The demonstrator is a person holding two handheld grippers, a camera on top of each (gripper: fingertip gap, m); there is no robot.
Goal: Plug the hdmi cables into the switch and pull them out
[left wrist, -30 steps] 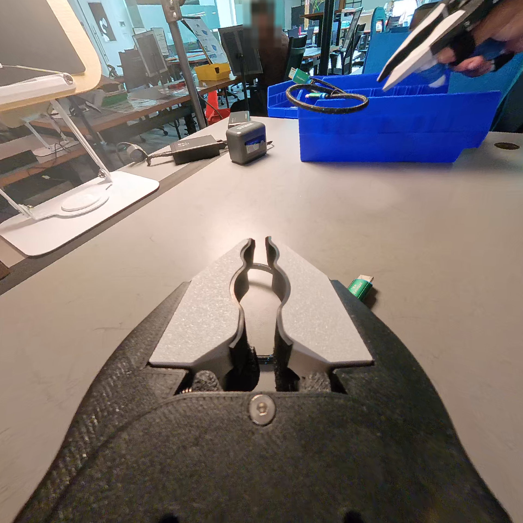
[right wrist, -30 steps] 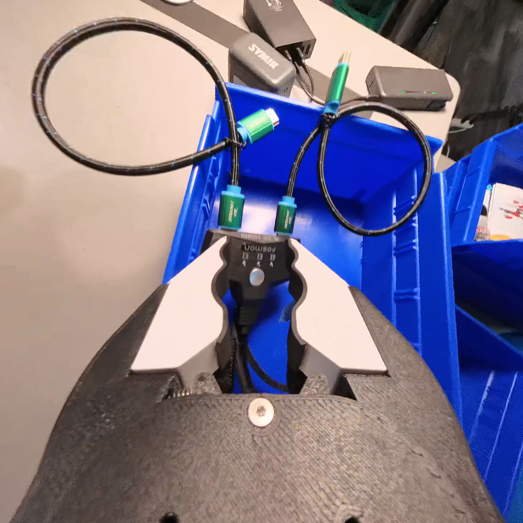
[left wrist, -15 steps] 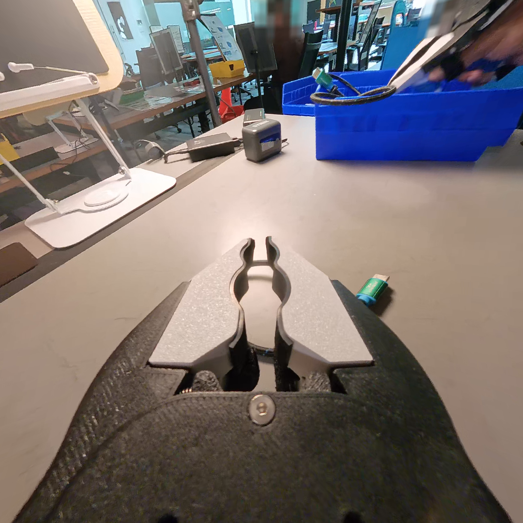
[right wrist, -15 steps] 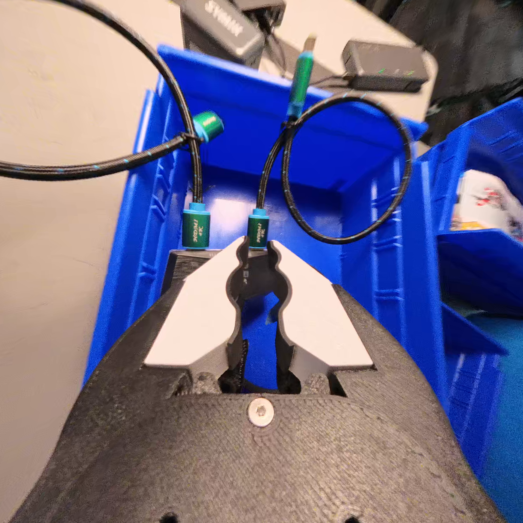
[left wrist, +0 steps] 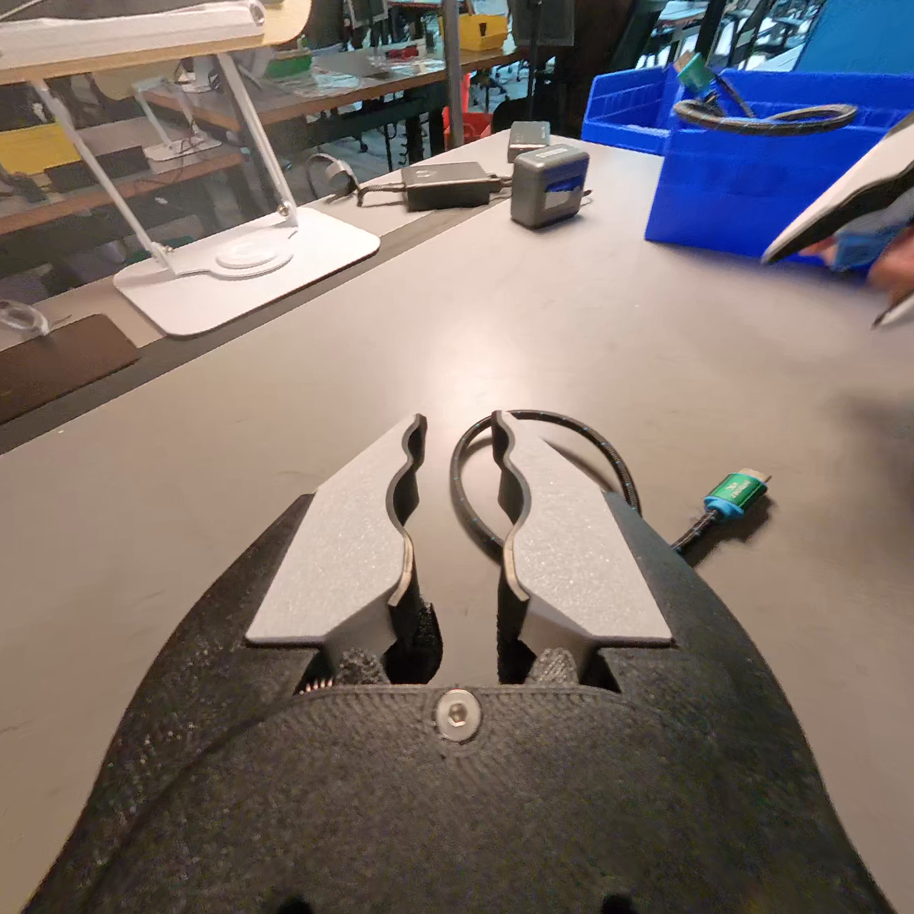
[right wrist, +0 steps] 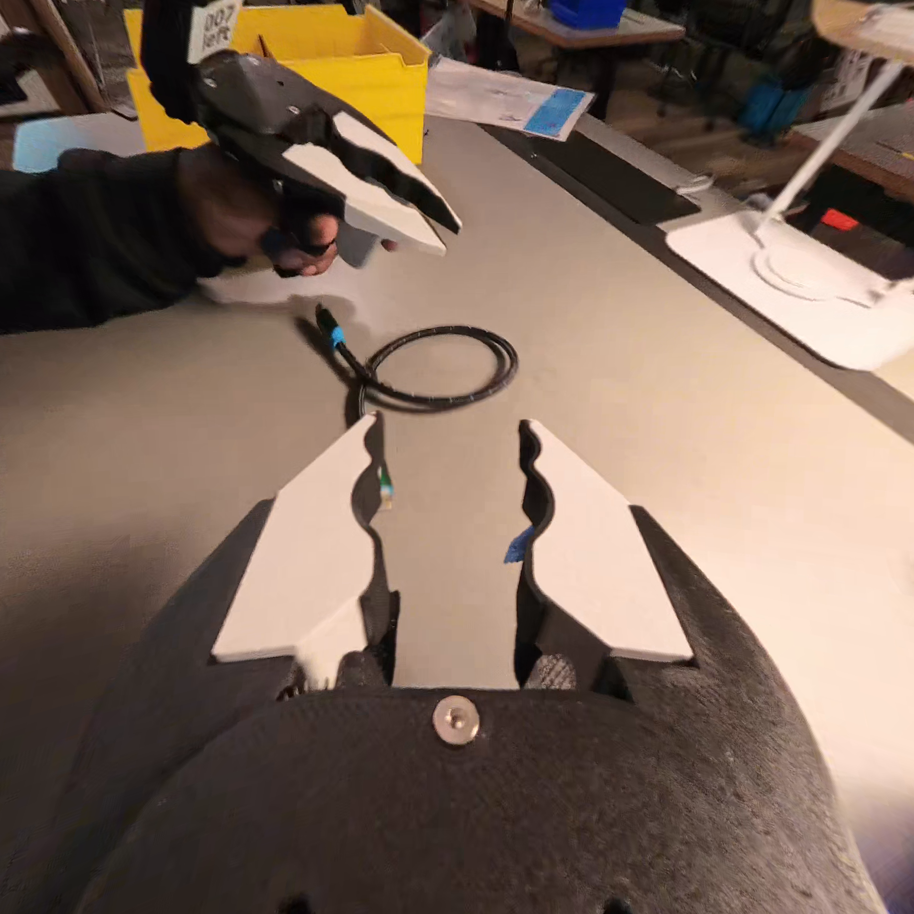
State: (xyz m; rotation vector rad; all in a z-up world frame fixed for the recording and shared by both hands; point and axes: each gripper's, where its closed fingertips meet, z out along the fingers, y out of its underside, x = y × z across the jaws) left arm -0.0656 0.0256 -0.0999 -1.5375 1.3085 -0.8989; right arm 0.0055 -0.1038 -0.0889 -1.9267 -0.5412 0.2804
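Two hand-held grippers with pale grey fingers and black textured bodies hover over a plain grey table. The left gripper has its fingers parted by a narrow gap and grips nothing. Beneath it, a black braided HDMI cable lies looped on the tabletop, and its green metal plug with a blue collar rests on the table just right of the gripper. The right gripper is spread wide and is also empty; from its view the same cable forms a flat coil on the table ahead, between the two grippers. At the far right of the table stands a bright blue plastic bin; another black cable loop rises above its rim. The switch cannot be made out. Near the bin sit a small grey box and a flat dark power adapter. A white lamp base stands at the left edge.
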